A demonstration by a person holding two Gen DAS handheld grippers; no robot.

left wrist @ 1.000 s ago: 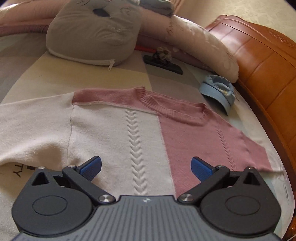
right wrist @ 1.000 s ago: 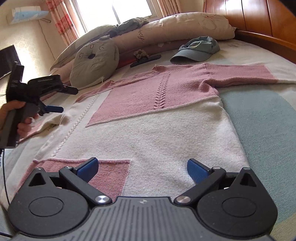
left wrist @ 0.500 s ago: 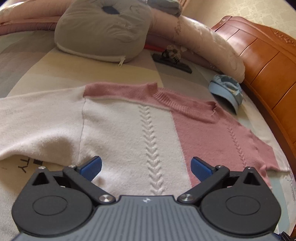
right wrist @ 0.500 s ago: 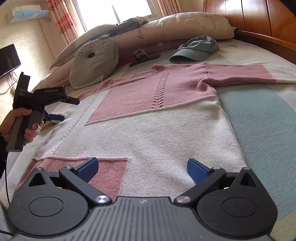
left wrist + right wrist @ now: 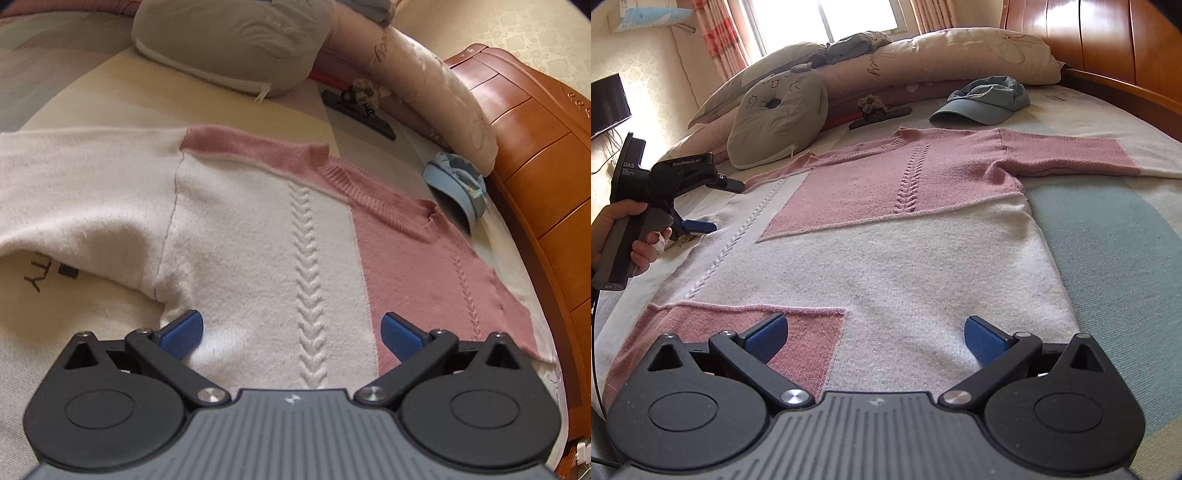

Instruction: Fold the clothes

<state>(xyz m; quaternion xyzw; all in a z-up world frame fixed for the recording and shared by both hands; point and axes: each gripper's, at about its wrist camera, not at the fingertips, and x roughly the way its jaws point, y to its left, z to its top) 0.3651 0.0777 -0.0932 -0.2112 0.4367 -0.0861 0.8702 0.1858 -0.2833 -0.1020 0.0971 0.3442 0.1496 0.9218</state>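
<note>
A pink and white knitted sweater lies flat and spread out on the bed, both sleeves stretched sideways. In the left wrist view the sweater fills the middle, its neckline toward the pillows. My left gripper is open just above the white panel near the armpit, nothing between its blue pads. The right wrist view also shows that left gripper held in a hand at the sweater's left side. My right gripper is open over the hem end, holding nothing.
A grey cushion and long pillows line the far side. A blue cap and a black clip with a flower lie beyond the neckline. The wooden headboard bounds the bed; bare sheet lies right of the sweater.
My left gripper has moved down and in toward the sweater's armpit, so the garment looks larger. The right gripper has stayed nearly still. Both remain open.
</note>
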